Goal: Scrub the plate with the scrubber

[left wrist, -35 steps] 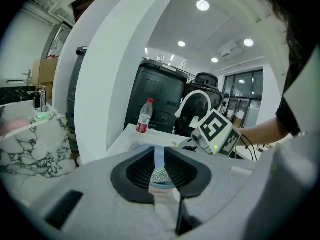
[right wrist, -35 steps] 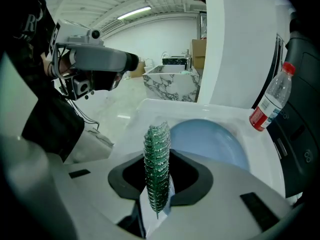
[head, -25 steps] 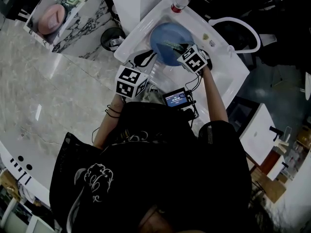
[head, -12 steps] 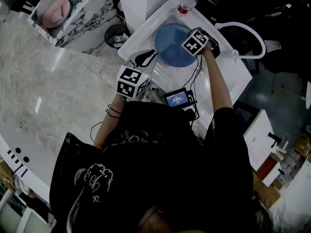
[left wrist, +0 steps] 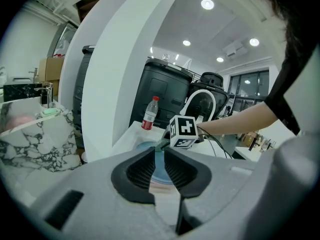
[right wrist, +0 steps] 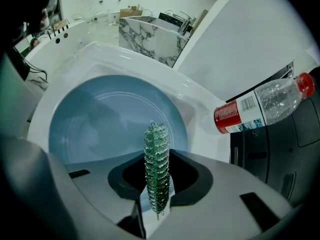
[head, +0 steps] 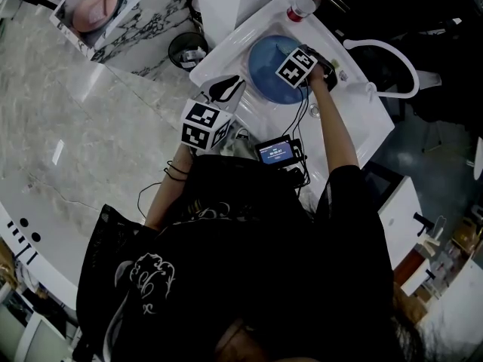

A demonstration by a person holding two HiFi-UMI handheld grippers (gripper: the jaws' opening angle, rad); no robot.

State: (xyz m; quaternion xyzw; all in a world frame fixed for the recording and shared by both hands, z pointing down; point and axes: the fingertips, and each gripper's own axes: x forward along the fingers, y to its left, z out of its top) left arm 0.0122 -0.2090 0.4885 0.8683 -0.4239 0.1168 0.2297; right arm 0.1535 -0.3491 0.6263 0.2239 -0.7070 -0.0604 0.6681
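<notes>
Right hand-held gripper [right wrist: 158, 176], scrubber [right wrist: 156, 149] over sink [right wrist: 199, 103]

Blue plate [right wrist: 115, 119] flat in white sink [right wrist: 200, 104] w/ green glittery scrubber [right wrist: 157, 169] upright over it.

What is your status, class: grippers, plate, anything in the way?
Right gripper shut on scrubber, over blue plate in sink; contact unclear. Left gripper open, empty, off the plate. Bottle on sink rim, clear of plate.
</notes>
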